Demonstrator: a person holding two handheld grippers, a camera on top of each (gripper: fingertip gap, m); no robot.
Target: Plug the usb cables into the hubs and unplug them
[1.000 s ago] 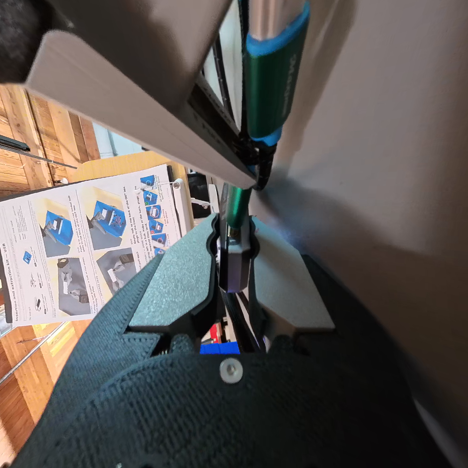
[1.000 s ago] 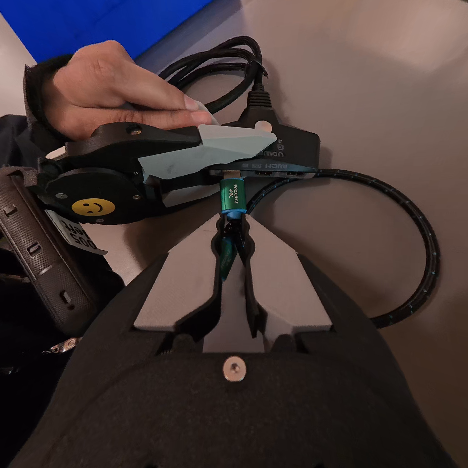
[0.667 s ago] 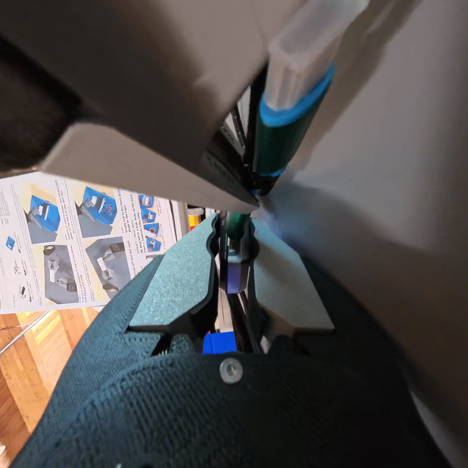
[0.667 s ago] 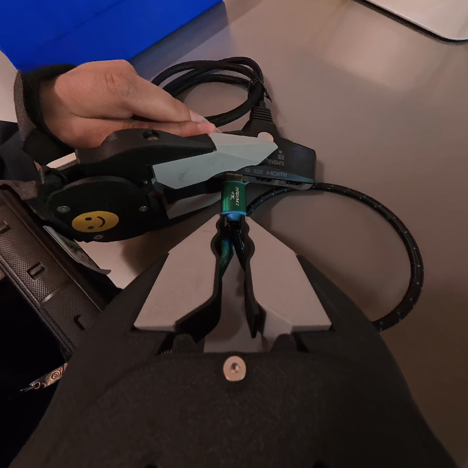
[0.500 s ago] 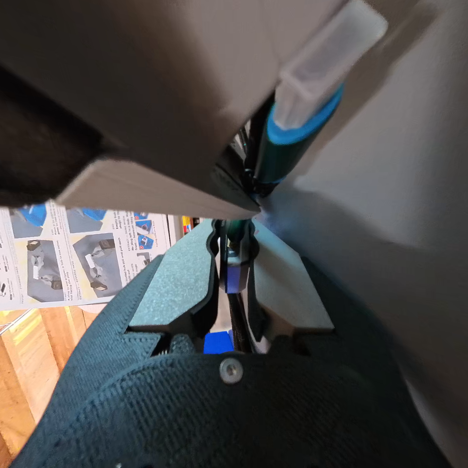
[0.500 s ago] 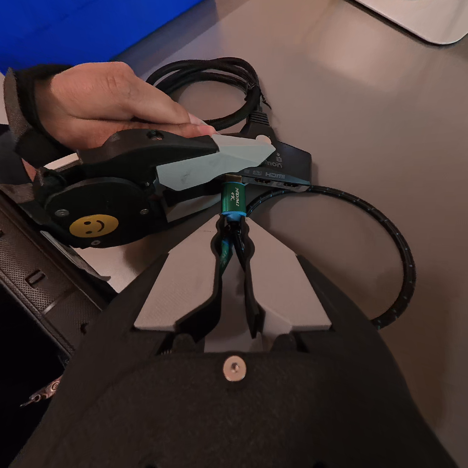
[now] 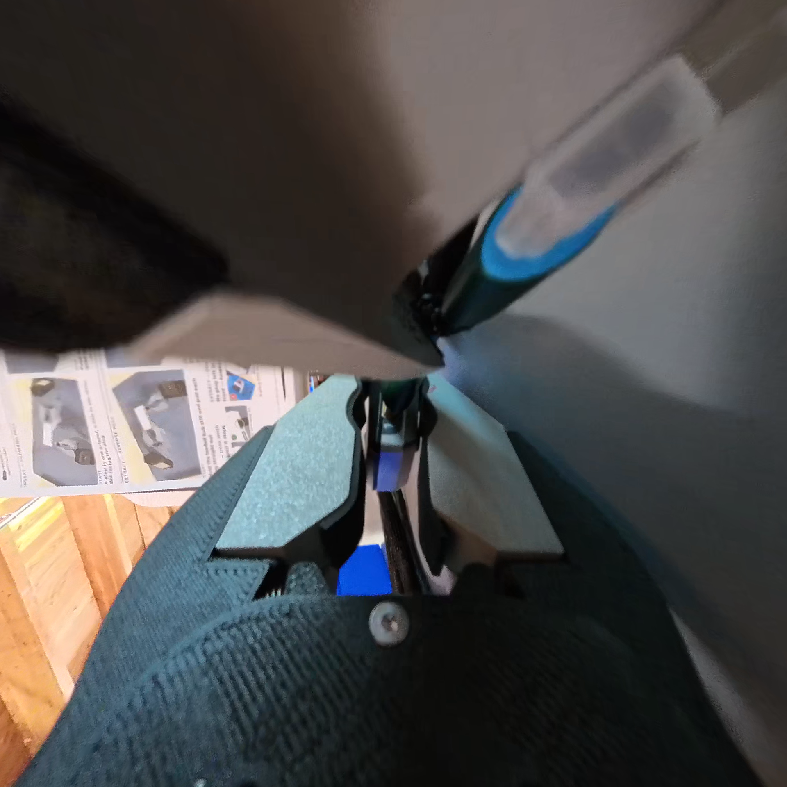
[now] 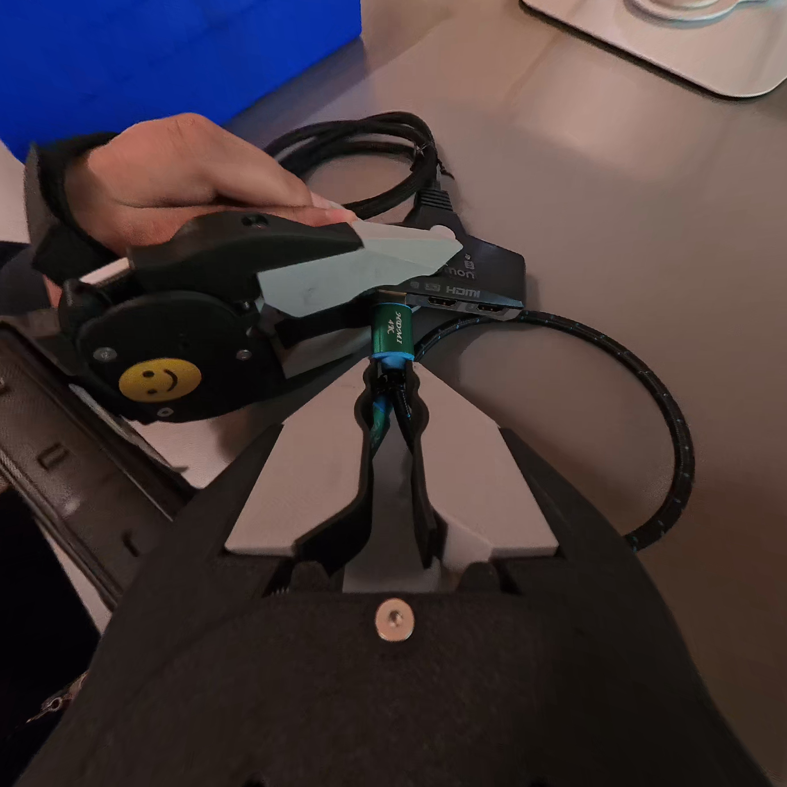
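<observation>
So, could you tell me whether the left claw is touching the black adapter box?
Touching. The right wrist view shows the left claw with its grey fingers closed over the black adapter box, one above it, one below.

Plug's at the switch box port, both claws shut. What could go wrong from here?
1. The right claw grips the braided cable behind the green plug, not its shell: the plug may tilt and jam in the port.
2. The left claw clamps the black switch box at one end only, so the box could pivot.
</observation>
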